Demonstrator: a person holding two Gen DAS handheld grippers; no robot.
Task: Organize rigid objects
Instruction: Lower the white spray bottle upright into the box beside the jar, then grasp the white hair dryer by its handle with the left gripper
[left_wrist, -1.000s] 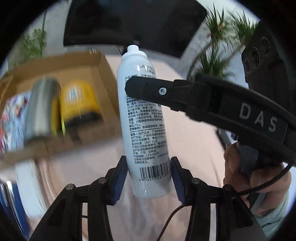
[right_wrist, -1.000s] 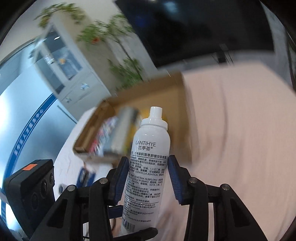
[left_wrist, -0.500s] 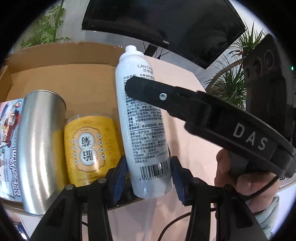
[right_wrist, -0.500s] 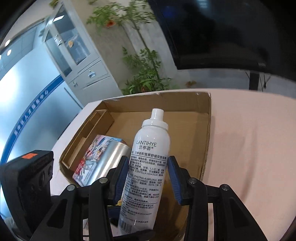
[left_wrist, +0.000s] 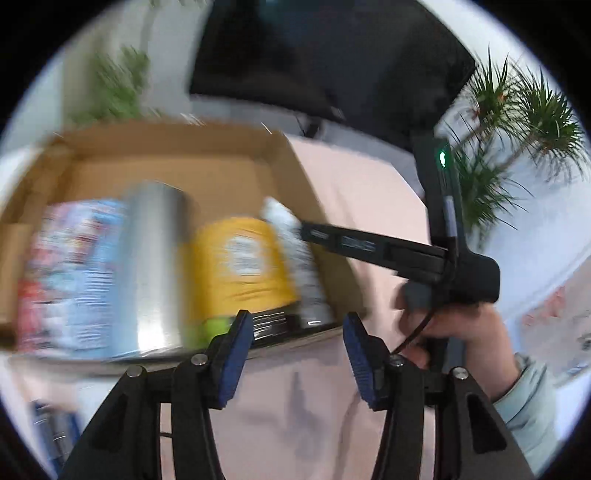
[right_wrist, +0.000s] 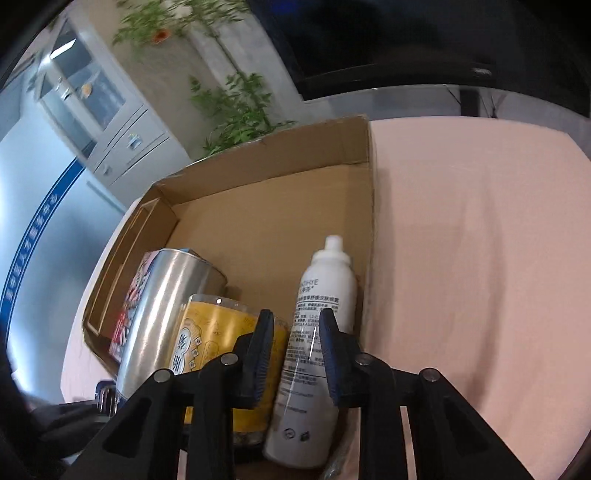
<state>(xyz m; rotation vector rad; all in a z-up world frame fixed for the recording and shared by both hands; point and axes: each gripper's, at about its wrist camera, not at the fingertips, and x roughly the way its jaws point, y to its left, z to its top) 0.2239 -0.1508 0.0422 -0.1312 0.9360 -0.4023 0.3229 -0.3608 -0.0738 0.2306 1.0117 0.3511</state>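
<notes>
While the left view is smeared with blur, the right one is sharp enough to show a white spray bottle (right_wrist: 321, 332) lying in the cardboard box (right_wrist: 280, 155), at its right-hand side close to the wall, nozzle pointing toward the far end. The right gripper (right_wrist: 295, 350) straddles the bottle's middle; its jaws have just been closing and now stand narrow, the blue pads (right_wrist: 264, 354) right at the bottle's sides, though I cannot tell whether they truly press on it. Beside the bottle on the left lies a yellow can (right_wrist: 218, 339), then a silver tumbler (right_wrist: 162, 314), and past that a colourful printed packet (right_wrist: 138, 288) near the box's left wall. The box sits on a pale pink tablecloth (right_wrist: 480, 258).

From the left view, the left gripper (left_wrist: 297, 354) hangs over the cloth at the box's near edge, its jaws parted about halfway with nothing between them; they have just been opening. A hand (left_wrist: 454, 328) in a pale sleeve holds the other tool, whose finger reaches to the bottle in the box.
</notes>
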